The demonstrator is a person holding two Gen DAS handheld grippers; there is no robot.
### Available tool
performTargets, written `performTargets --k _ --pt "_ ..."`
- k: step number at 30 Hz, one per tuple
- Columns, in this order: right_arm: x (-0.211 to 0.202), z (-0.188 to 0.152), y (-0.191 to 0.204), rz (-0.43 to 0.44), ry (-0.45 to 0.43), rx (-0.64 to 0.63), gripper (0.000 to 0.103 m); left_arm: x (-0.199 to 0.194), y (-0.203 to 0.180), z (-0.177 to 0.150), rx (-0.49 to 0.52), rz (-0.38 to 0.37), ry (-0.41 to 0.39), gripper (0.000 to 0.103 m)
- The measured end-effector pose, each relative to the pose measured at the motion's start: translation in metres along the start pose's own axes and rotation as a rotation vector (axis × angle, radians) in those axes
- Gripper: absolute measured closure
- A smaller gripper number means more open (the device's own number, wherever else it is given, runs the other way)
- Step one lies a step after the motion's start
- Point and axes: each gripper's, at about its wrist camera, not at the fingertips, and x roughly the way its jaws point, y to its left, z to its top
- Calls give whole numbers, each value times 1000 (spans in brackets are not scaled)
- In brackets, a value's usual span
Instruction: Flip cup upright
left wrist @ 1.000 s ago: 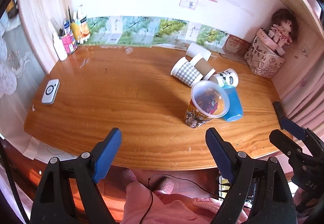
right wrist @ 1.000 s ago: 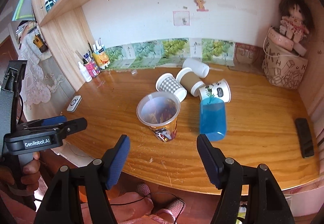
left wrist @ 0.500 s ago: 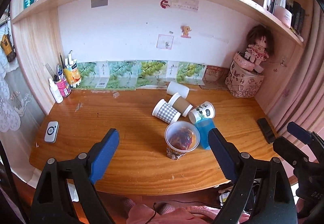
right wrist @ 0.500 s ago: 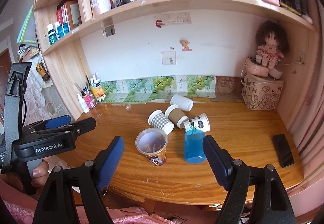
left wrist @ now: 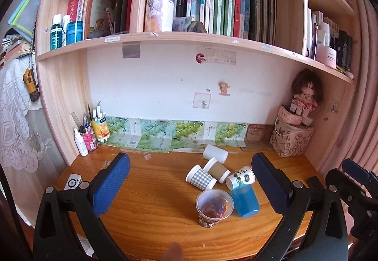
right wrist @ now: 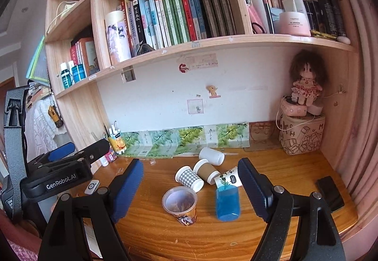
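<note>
Several cups sit on the wooden desk [left wrist: 153,221]. A clear printed cup [left wrist: 213,208] [right wrist: 180,204] stands upright. A blue cup [left wrist: 245,199] [right wrist: 227,203] stands mouth down beside it. A checked cup [left wrist: 200,177] [right wrist: 189,178], a brown cup [left wrist: 217,170] [right wrist: 206,170], a panda cup [left wrist: 239,178] [right wrist: 228,178] and a white cup [left wrist: 215,153] [right wrist: 211,156] lie on their sides behind. My left gripper [left wrist: 189,166] and right gripper [right wrist: 190,172] are open, empty, well back from the cups.
A fabric bag with a doll [left wrist: 293,140] stands at the back right. A pen holder and bottles [left wrist: 91,133] stand at the back left. A black phone [right wrist: 329,192] lies right, a white device [left wrist: 72,182] lies left. A bookshelf [left wrist: 189,36] hangs overhead.
Both grippers have drawn back and tilted up away from the desk, so the cups look smaller and the bookshelf has come into view. The cups have not moved.
</note>
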Motion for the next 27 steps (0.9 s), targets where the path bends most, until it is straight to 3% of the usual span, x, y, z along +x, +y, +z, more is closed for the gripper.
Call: performTargets --k 13,16,27 --pt "-9 0 -1 -15 -63 20 17 -9 -8 -1 0 6 -40 0" --pt "-11 -1 -1 -23 -78 21 0 -12 -8 0 6 15 -54 0" --pt "-11 0 0 -20 -90 22 0 -17 -9 3 21 41 -96 0"
